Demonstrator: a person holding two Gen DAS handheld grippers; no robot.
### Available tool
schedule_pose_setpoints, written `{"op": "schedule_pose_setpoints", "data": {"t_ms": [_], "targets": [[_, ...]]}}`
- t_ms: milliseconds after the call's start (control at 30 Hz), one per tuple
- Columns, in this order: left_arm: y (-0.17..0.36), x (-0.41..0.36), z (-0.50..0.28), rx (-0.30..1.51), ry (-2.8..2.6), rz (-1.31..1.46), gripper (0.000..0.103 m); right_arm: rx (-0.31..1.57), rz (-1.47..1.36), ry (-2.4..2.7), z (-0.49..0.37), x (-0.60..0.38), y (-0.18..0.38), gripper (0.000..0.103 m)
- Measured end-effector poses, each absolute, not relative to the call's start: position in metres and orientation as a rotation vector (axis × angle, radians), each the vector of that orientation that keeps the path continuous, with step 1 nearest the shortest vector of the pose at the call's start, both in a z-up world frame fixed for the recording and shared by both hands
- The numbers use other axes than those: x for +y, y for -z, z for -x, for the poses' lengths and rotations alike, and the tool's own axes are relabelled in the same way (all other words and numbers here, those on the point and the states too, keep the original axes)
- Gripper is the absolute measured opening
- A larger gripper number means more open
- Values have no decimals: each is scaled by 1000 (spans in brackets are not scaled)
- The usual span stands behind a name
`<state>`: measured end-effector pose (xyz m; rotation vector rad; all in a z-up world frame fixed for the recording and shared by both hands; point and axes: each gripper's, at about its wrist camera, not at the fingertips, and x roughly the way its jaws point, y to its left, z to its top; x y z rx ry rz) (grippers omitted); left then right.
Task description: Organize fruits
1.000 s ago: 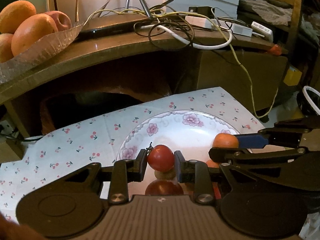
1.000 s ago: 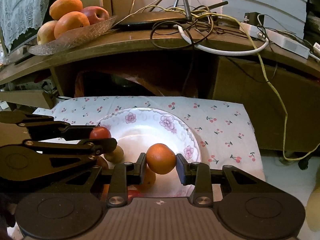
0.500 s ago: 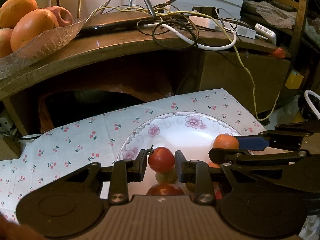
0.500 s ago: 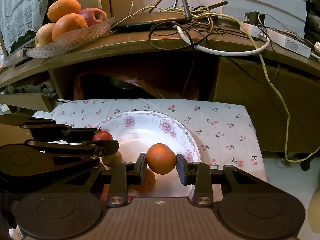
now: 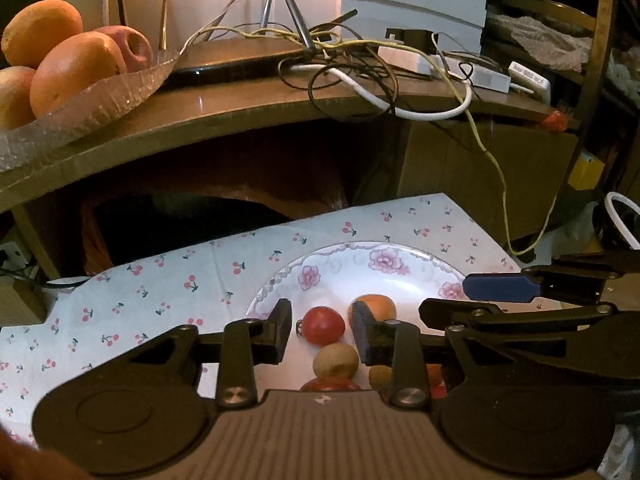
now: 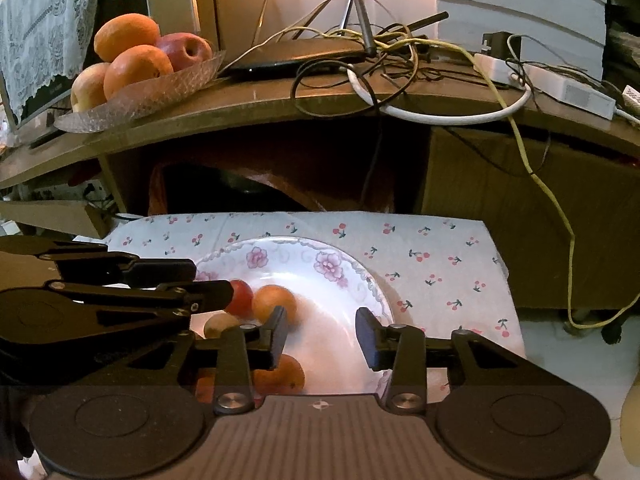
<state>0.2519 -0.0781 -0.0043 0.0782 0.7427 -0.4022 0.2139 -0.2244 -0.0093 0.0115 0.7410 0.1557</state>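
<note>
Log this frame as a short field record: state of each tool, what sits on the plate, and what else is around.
left tool: open, holding nothing, red tomato between its fingers untouched
right tool: open, empty
plate: floral rim, on cherry-print cloth
on plate: red tomato, orange beside it, small tan fruit, more fruit partly hidden
shelf behind: glass dish with oranges and an apple; tangled cables

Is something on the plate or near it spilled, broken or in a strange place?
Nothing looks spilled or broken. The small red fruit, the orange and the other small fruits lie on the flowered plate. Only the cables on the shelf are tangled.
</note>
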Motion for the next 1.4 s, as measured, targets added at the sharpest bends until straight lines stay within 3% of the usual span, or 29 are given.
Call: {"op": "schedule_pose_setpoints", "data": {"t_ms": [267, 400, 833, 1100, 1400], "targets": [[-9, -74, -231, 726, 382, -101, 46, 747, -6, -123, -200, -228, 4, 43], [-15, -71, -214, 720, 373, -101, 58, 748, -11, -115, -187, -230, -2, 48], [-24, -48, -153, 716, 271, -61, 81, 720, -48, -53, -122, -228, -23, 57], [-21, -45, -114, 703, 206, -104, 99, 730, -40, -40, -80, -225, -22, 59], [-19, -44, -81, 712, 159, -127, 103, 730, -58, -22, -49, -220, -22, 59]]}}
